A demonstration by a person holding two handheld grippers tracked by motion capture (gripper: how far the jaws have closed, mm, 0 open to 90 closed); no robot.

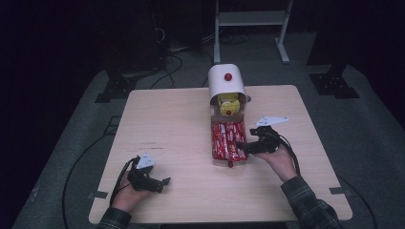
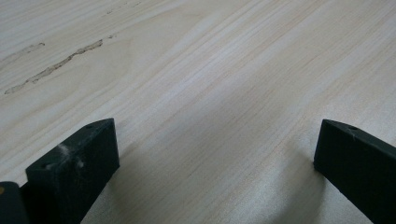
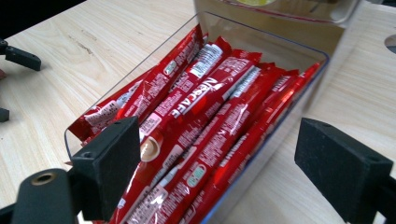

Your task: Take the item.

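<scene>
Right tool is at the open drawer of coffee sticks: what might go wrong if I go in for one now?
1. The red coffee sticks lie packed and overlapping, so the right tool, open wide, may pinch several at once.
2. One jaw is over the sticks, the other outside the clear drawer wall; closing here could clamp the wall or shove the drawer.
3. The left tool rests open on the table, away from the dispenser, so nothing steadies it.

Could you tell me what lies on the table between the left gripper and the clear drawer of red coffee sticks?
Nothing: the high view shows bare table between left gripper and drawer.
</scene>
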